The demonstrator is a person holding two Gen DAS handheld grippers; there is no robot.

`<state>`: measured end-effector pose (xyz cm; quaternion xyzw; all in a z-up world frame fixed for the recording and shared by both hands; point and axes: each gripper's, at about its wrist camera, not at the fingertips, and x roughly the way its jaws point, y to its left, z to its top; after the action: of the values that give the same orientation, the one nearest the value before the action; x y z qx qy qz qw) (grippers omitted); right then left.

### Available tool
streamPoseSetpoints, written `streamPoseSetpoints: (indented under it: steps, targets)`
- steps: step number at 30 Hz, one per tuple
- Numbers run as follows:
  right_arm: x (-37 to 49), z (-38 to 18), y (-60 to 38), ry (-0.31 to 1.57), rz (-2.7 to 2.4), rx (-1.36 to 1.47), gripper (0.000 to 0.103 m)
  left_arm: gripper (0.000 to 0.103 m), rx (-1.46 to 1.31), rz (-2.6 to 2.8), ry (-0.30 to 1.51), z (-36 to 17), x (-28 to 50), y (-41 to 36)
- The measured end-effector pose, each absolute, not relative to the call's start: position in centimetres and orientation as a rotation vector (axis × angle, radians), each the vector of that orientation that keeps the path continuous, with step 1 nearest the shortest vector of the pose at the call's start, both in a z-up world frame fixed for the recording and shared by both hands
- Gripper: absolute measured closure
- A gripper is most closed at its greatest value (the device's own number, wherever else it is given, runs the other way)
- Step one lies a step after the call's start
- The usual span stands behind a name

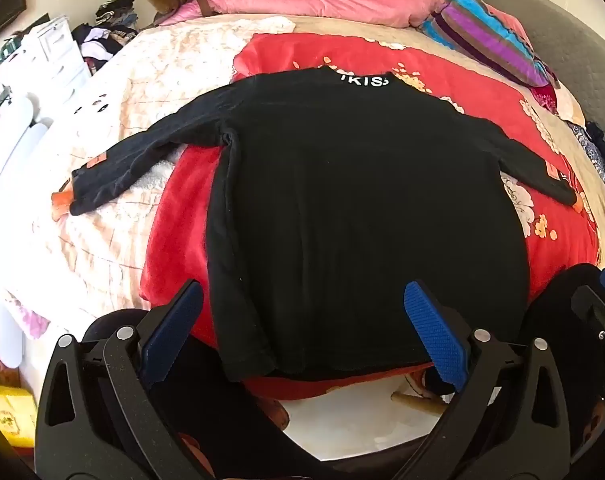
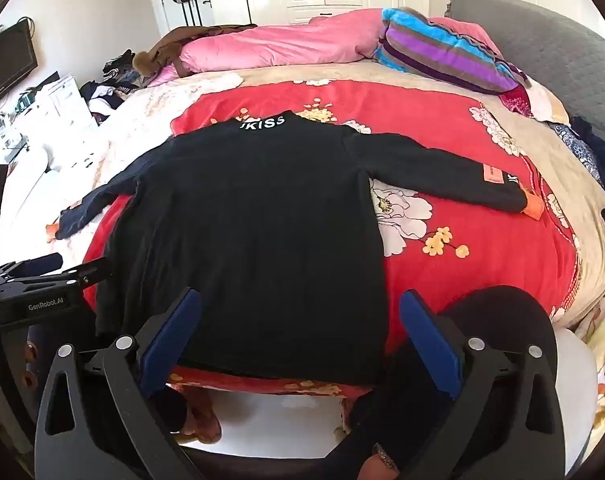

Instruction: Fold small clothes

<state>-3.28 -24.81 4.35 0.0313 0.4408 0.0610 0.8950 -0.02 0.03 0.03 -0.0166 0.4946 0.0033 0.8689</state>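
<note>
Hidden: your black shirt (image 1: pixel 362 208) near hem droops over the bed (image 1: pixel 150 80) edge | fabric: soft knit on plush red blanket (image 2: pixel 482 248) | left claw (image 1: pixel 302 328), right claw (image 2: pixel 298 336): both wide, empty

i see a black top (image 1: pixel 362 208) of matt knit cloth, with printed white letters at its collar. under it, the red blanket (image 2: pixel 482 264) looks plush and fleecy, with a soft sheen. the pink quilt (image 2: pixel 286 46) has a velvety gloss. the striped pillow (image 2: pixel 442 56) is fuzzy pile. the headboard (image 2: pixel 562 64) is grey quilted fabric, matt. my left gripper (image 1: pixel 302 324) and right gripper (image 2: pixel 298 332) have matt black plastic arms, shiny metal rivets, and blue pads (image 1: pixel 434 328) with a rough knurled texture.
</note>
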Motion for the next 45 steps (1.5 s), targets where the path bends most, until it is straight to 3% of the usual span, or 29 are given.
streamPoseSetpoints:
  steps: [45]
  targets:
    - [-3.1, 4.2, -24.3, 0.912, 0.116, 0.048, 0.004, 0.008, -0.010, 0.017, 1.013, 0.3, 0.2, -0.2]
